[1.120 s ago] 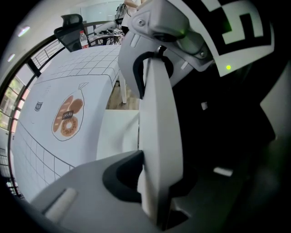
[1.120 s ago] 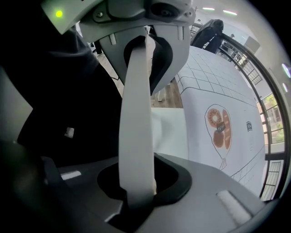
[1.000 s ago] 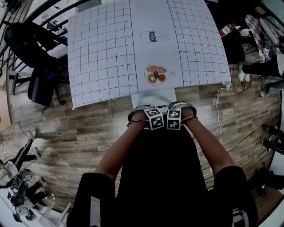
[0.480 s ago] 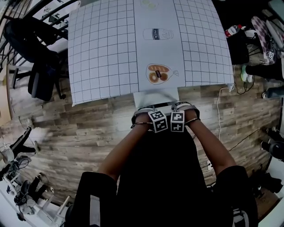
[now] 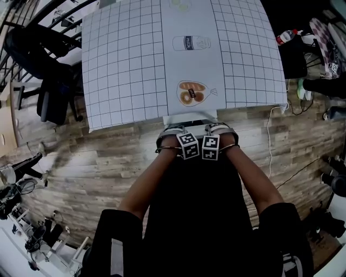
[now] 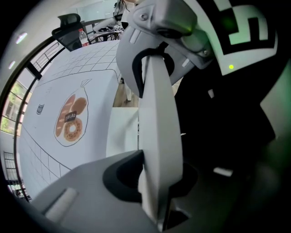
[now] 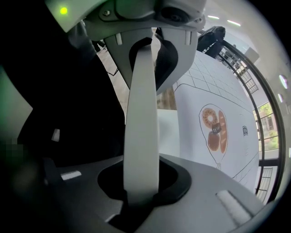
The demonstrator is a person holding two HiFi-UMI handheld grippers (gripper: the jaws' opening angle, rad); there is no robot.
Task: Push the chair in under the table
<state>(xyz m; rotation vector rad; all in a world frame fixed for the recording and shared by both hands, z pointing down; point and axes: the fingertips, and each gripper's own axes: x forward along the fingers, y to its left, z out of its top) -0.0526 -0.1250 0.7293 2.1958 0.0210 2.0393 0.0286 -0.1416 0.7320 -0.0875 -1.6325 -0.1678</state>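
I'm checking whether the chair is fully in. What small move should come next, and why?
Probably a short, even push toward the table. The left hand-held gripper and right hand-held gripper are both closed on the white backrest, side by side, and a strip of white seat shows outside the table's edge, so the pushing seems unfinished.

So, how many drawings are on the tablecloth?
2 clearly: the milk bottle mid-strip and the bread bag by the near edge. A third may sit at the top edge, cut off.
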